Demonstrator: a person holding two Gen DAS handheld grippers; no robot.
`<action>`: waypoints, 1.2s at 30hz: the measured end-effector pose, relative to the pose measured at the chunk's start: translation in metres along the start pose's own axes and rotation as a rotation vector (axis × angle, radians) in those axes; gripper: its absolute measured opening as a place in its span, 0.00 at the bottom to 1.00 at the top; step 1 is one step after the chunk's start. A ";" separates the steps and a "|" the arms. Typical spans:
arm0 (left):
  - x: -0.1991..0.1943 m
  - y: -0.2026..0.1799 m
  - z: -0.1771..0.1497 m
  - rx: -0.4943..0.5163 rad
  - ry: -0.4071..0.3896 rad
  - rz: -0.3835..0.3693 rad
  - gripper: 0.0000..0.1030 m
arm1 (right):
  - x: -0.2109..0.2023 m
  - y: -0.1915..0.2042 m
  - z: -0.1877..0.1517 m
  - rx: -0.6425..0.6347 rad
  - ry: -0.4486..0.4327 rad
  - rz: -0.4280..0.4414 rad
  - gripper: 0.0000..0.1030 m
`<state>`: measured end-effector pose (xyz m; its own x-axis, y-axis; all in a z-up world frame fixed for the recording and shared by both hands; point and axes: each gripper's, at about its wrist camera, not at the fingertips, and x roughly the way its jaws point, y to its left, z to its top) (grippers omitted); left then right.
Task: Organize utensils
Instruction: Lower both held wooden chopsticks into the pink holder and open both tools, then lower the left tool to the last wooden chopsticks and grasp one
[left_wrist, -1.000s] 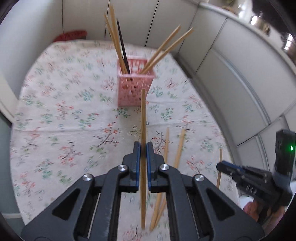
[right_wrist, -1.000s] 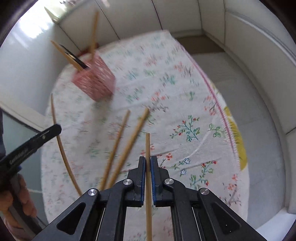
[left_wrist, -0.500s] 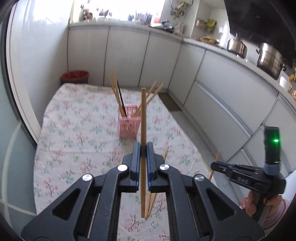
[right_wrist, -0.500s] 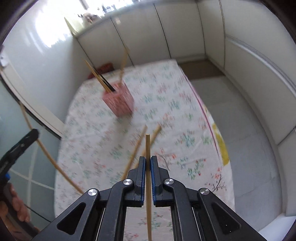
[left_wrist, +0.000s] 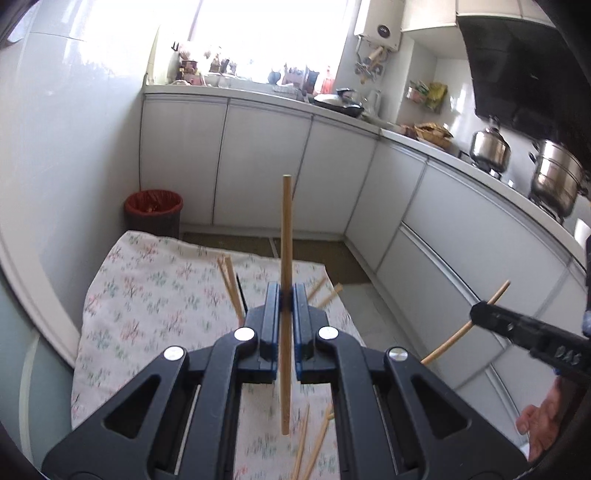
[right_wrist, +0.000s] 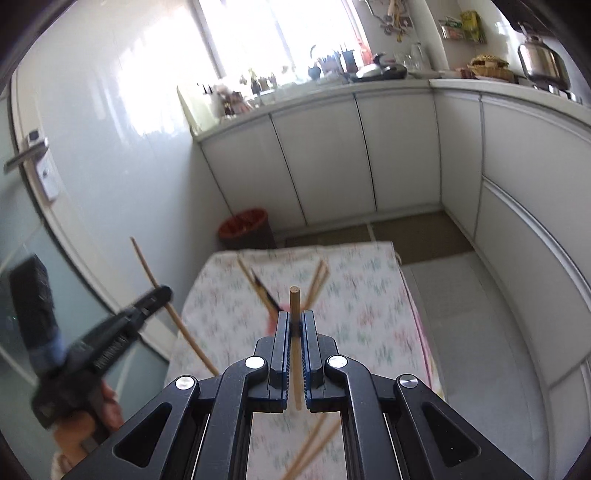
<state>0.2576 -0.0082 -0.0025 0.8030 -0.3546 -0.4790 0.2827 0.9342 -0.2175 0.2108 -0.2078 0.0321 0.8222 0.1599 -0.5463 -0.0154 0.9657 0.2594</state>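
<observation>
- Our left claw (left_wrist: 285, 295) is shut tight on one chopstick (left_wrist: 286, 236), which stands up and down in it.
- Our right claw (right_wrist: 294, 322) is shut tight on another stick (right_wrist: 294, 332).
- The pink basket (right_wrist: 274, 320) sits on the flowery cloth (left_wrist: 140, 295), mostly hidden behind our claws.
- The sticks are thin and smooth. They could slide or tip in the pads.
- We cannot see the basket well, so a stick could miss it or knock it over.
- Two loose sticks (left_wrist: 314, 446) lie on the cloth near us.
</observation>
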 end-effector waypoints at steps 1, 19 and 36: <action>0.004 0.001 0.002 -0.003 -0.005 0.003 0.07 | 0.006 0.001 0.009 -0.001 -0.018 -0.003 0.05; 0.091 0.023 -0.015 0.011 -0.055 0.058 0.12 | 0.129 0.011 0.042 -0.020 -0.040 0.030 0.05; 0.051 0.065 -0.044 -0.077 0.002 0.117 0.29 | 0.198 0.019 -0.006 -0.035 0.095 -0.020 0.37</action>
<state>0.2937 0.0326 -0.0783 0.8270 -0.2438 -0.5066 0.1463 0.9634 -0.2248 0.3697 -0.1563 -0.0756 0.7652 0.1579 -0.6241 -0.0214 0.9752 0.2205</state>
